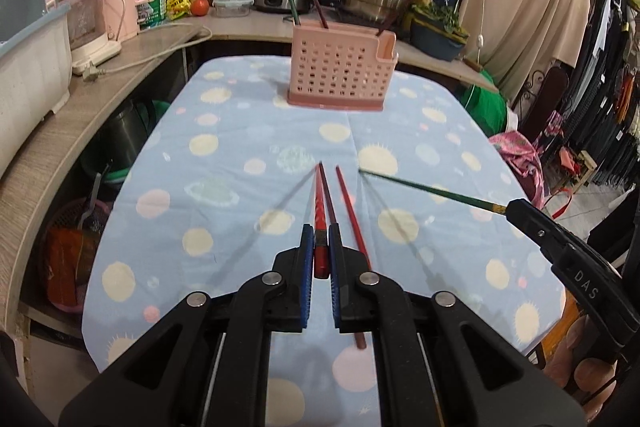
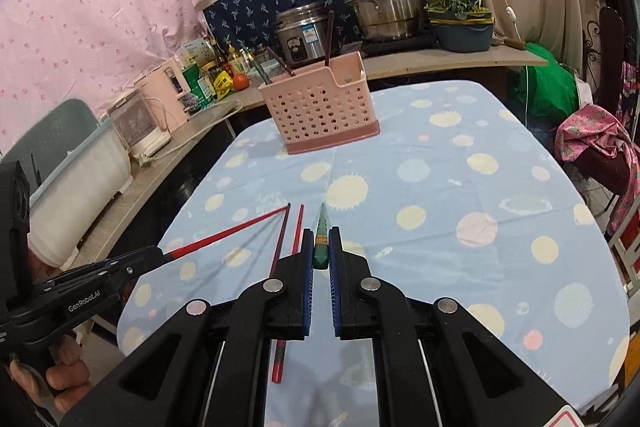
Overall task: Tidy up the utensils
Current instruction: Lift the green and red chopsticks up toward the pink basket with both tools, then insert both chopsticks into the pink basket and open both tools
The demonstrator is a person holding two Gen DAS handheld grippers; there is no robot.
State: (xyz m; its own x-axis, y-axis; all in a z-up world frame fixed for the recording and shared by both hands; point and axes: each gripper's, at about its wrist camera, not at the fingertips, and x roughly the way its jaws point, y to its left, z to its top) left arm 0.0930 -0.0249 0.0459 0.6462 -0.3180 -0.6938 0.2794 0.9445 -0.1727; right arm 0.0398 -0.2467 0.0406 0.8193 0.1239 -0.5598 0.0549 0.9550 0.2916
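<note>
From the left wrist, the left gripper (image 1: 320,247) is grasping a red chopstick (image 1: 320,203) between its fingers (image 1: 307,251), tip pointing ahead over the desk (image 1: 200,187). Two more chopsticks (image 1: 348,203) are lying just beside it. The right gripper (image 1: 516,209), lettered "DAS", is holding a green chopstick (image 1: 432,189). The pink holder (image 1: 340,75) is standing far ahead.

From the right wrist, the right gripper (image 2: 321,247) is clamping the green chopstick (image 2: 321,243); the left gripper (image 2: 154,255) is reading "GenRobot.AI". The loose pair's near ends are hiding under the fingers (image 2: 307,255).
</note>
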